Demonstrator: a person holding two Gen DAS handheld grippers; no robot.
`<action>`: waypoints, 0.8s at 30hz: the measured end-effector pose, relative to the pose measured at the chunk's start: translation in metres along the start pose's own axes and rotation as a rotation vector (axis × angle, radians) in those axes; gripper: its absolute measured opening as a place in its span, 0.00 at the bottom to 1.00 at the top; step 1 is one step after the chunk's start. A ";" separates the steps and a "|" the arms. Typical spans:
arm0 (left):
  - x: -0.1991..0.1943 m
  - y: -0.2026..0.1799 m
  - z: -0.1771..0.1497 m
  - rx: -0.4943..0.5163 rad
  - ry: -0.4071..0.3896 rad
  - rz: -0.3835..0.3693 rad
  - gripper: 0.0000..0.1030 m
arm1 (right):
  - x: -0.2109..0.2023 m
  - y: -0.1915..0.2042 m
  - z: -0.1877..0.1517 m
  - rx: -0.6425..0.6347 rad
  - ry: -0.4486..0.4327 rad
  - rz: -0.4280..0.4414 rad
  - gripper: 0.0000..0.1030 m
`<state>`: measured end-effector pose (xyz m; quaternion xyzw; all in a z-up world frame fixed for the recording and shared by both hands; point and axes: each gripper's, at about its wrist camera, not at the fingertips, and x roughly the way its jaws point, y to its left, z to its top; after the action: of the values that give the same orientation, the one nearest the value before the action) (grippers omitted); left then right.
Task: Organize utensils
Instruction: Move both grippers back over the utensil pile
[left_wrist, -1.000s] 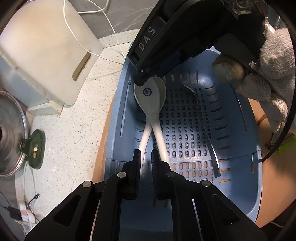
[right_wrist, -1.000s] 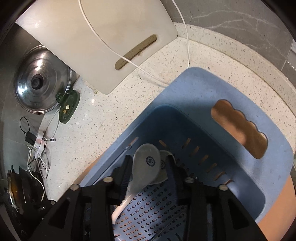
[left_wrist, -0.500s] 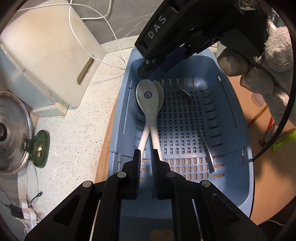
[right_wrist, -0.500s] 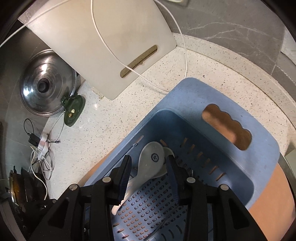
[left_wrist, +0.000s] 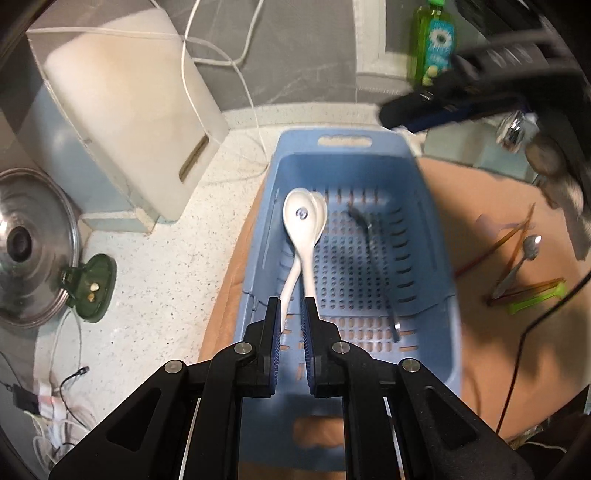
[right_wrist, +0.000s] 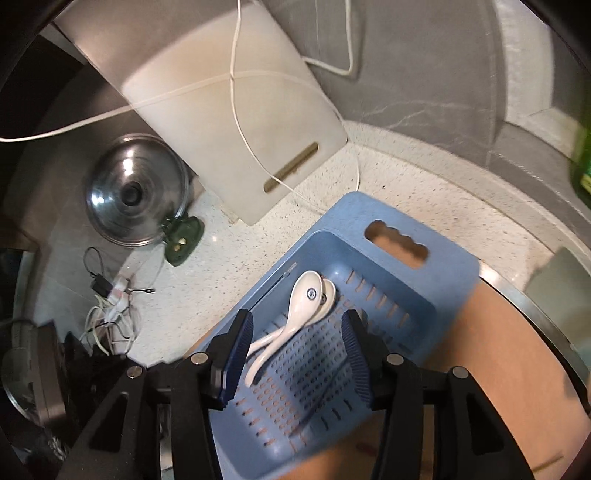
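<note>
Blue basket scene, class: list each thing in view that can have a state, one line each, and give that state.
Blue basket: upright, holding utensils.
White spoons: two, overlapping, lying in the basket, bowls toward its far end.
Metal spoon: lying in the basket, apart from the white spoons.
Left gripper: shut, fingers empty.
Right gripper: fingers just been opening, nothing between them.
Small metal spoon: lying outside the basket.

Speckled countertop (right_wrist: 424, 177): blue basket (right_wrist: 454, 273), pot lid (right_wrist: 136, 199), white cables (right_wrist: 107, 317)
</note>
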<state>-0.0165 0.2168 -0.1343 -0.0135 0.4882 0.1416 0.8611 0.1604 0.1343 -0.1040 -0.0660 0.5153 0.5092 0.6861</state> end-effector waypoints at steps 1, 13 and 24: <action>-0.006 -0.003 0.001 0.003 -0.013 -0.006 0.10 | -0.009 0.000 -0.005 0.000 -0.013 0.001 0.47; -0.040 -0.075 0.005 0.113 -0.118 -0.162 0.10 | -0.152 -0.051 -0.098 0.105 -0.200 -0.095 0.60; -0.025 -0.164 0.003 0.303 -0.100 -0.294 0.17 | -0.221 -0.101 -0.198 0.309 -0.258 -0.231 0.60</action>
<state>0.0161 0.0544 -0.1299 0.0523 0.4532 -0.0600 0.8878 0.1218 -0.1750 -0.0678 0.0469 0.4844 0.3467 0.8018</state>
